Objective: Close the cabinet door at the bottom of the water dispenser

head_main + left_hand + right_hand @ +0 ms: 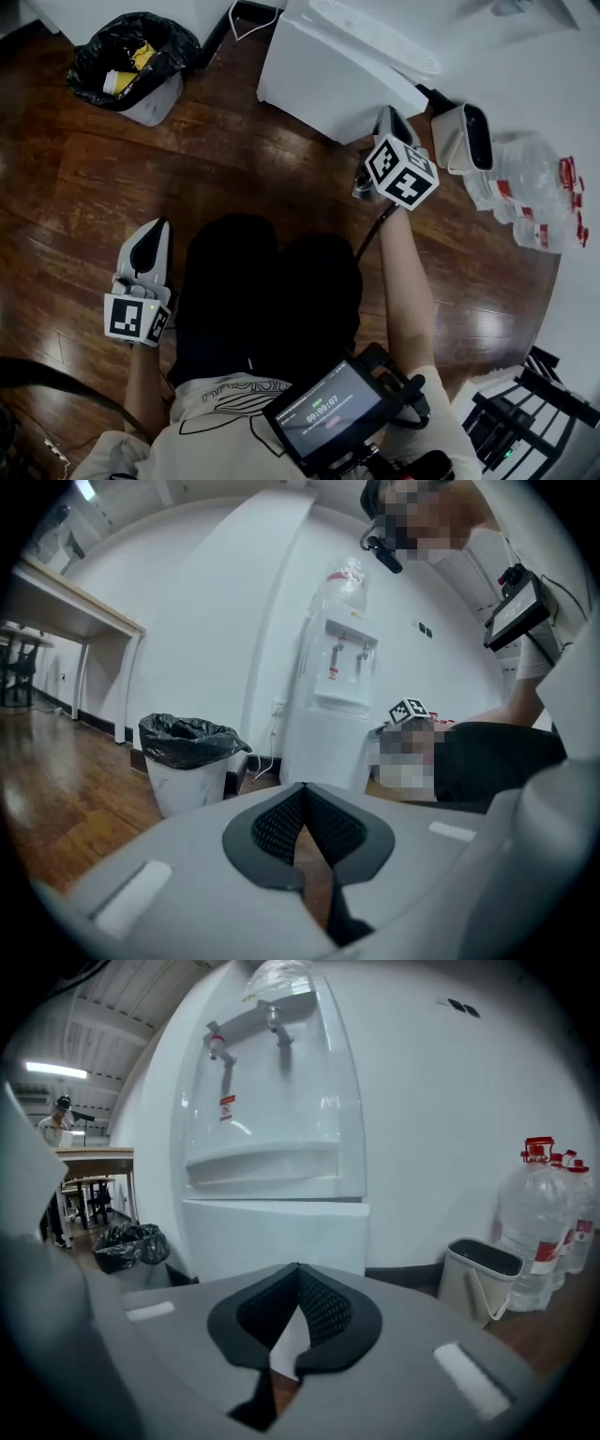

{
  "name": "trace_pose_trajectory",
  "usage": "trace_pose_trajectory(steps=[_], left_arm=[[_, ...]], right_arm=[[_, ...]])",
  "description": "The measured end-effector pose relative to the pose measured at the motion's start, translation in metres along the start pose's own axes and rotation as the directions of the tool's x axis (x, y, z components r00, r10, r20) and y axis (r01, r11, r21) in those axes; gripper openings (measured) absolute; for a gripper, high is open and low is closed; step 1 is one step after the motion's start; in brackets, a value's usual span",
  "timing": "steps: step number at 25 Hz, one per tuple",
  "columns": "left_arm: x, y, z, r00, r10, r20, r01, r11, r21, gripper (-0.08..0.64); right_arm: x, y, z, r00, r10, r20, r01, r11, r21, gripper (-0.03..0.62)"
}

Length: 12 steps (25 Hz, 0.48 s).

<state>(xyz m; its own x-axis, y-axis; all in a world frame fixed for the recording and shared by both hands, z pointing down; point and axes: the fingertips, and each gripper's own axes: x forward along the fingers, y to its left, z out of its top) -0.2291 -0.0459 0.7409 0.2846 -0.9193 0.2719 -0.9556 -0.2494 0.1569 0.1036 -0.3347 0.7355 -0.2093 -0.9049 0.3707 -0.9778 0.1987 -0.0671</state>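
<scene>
The white water dispenser [328, 75] stands against the wall at the top middle of the head view. Its lower cabinet front [272, 1237] fills the space just ahead of my right gripper [298, 1271]. I cannot tell whether the door sits flush. My right gripper [387, 116] is shut on nothing, its tip close to the cabinet's right corner; contact is not visible. My left gripper [157, 227] hangs low over the wooden floor at the left, far from the dispenser [337, 696]. That left gripper [302, 791] is also shut on nothing.
A bin with a black bag [131, 61] stands left of the dispenser. A small white bin [464, 136] and several water bottles [534, 187] stand at its right. A black frame [534, 408] is at the lower right. The person's dark knees rest between the grippers.
</scene>
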Motion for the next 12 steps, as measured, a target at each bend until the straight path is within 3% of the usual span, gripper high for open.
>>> trace_pose_trajectory(steps=[8, 10, 12], left_arm=[[-0.003, -0.004, -0.002, 0.999, 0.043, -0.021, -0.043, 0.999, 0.012, 0.02], [0.002, -0.009, 0.005, 0.999, 0.032, -0.017, -0.032, 0.999, 0.032, 0.02], [0.007, -0.018, 0.016, 1.0, 0.013, -0.016, -0.013, 1.0, 0.021, 0.02]], right_arm=[[0.043, -0.023, 0.015, 0.998, 0.059, 0.01, -0.06, 0.995, 0.084, 0.003], [0.025, -0.009, 0.011, 0.991, 0.133, 0.03, -0.134, 0.99, 0.034, 0.003], [-0.02, 0.019, -0.004, 0.967, 0.254, 0.025, -0.253, 0.966, -0.046, 0.003]])
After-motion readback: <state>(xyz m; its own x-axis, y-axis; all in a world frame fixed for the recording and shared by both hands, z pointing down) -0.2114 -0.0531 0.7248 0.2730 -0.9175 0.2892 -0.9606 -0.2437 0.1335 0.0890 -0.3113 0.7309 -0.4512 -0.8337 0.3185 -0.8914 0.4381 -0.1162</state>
